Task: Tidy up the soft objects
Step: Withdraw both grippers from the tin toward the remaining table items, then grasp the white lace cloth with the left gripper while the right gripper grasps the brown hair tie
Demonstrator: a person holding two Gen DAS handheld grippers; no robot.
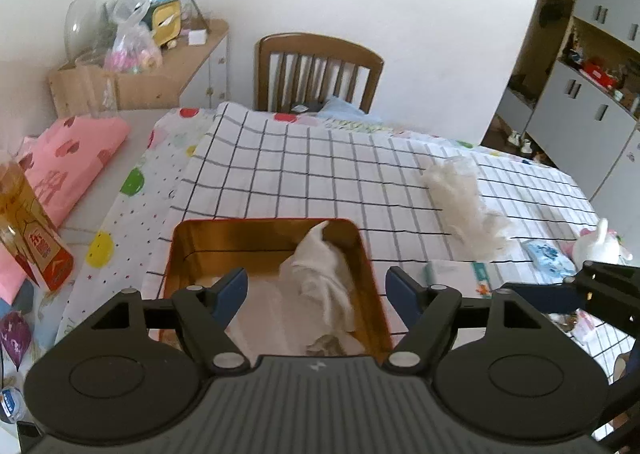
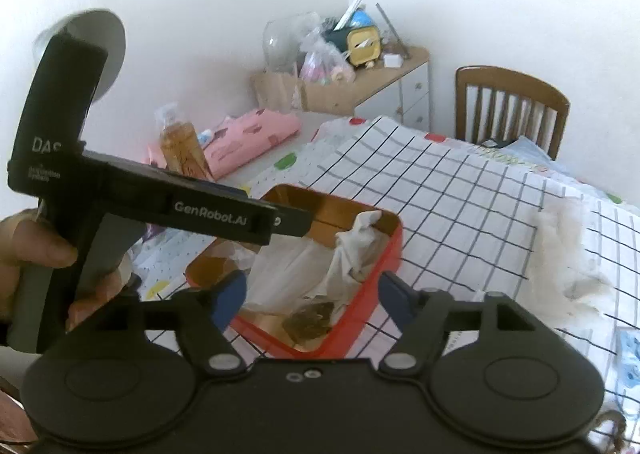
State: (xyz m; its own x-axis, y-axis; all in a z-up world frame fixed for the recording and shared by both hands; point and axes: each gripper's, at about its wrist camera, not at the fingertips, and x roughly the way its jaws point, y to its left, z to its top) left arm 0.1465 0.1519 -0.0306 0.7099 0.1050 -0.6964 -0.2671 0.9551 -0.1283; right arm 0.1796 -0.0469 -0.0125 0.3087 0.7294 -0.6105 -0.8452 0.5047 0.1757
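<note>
Left gripper (image 1: pixel 316 286) and right gripper (image 2: pixel 312 294), both with jaws wide and holding nothing, hover over the red tin (image 1: pixel 178 250), in which a white cloth (image 1: pixel 320 274) already lies crumpled. The likely next step is collecting the fluffy white tuft (image 1: pixel 460 197), which lies well apart on the checked tablecloth (image 1: pixel 320 173); a low, centred pinch should gather its loose fibres. A tissue pack (image 1: pixel 550 258) and plush toy (image 1: pixel 600 244) lie near it, and the bottle (image 1: pixel 24 221) stands left of the tin

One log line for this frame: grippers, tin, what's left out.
left gripper: open, over tin | right gripper: open, empty | red tin: holds white cloth | fluffy white piece: on checked tablecloth
</note>
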